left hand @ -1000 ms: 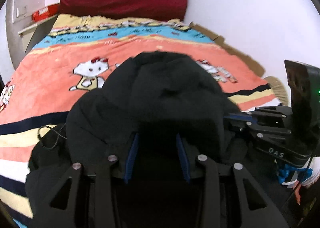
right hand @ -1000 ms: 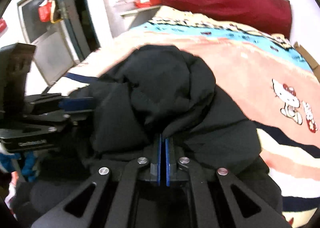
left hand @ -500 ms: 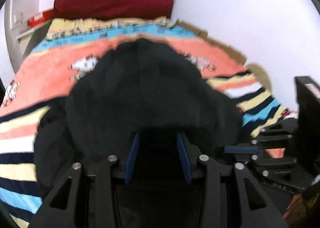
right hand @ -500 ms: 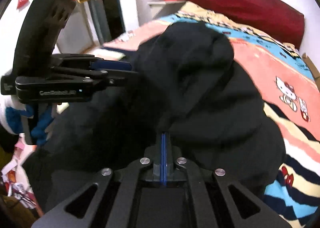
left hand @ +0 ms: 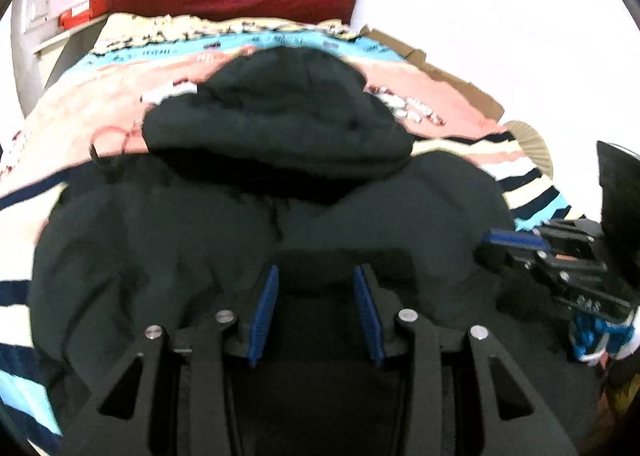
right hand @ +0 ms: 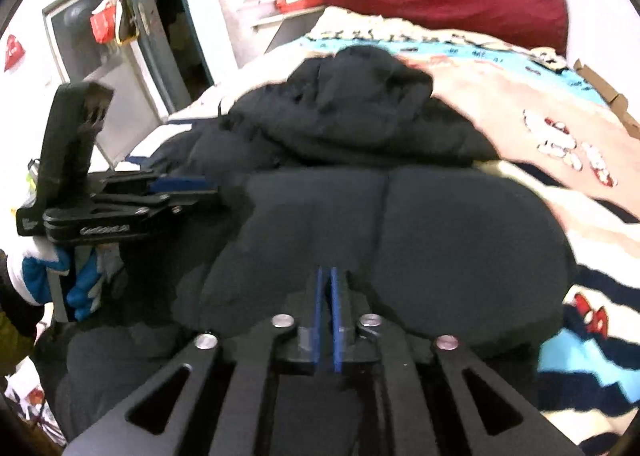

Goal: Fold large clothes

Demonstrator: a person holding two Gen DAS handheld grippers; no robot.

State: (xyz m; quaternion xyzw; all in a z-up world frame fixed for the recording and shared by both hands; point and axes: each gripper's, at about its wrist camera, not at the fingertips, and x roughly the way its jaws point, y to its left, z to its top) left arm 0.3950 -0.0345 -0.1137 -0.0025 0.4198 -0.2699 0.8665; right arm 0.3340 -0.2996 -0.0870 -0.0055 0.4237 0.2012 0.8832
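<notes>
Puffer jacket (left hand: 248,224): lying spread on the near half of the bed, hood (left hand: 280,124) resting at its far end, hem hanging toward the near edge.
Handling: probably behaving as light but bulky, soft, springy and slick-shelled; likely puffing back open after each fold, so needing pressing down.
Hold: best taking a deep bite at the hem corners or along a seam, not on the smooth padded face.
Left gripper (left hand: 316,276): standing partly apart, seemingly clamping a thick dark bunch of the jacket's near edge between the blue pads (left hand: 262,312).
Right gripper (right hand: 327,276): jaws just opening to a narrow slit at the near hem; fabric inside the slit being too dark to tell.
Cartoon blanket (left hand: 80,104): lying under the jacket, striped near, pink farther off.
Left wrist view only: showing a red cord (left hand: 116,134) left of the hood and cardboard (left hand: 460,84) along the right wall.
Right wrist view only: showing a door (right hand: 160,16) at far left and a gloved hand (right hand: 80,276) gripping the left tool.
</notes>
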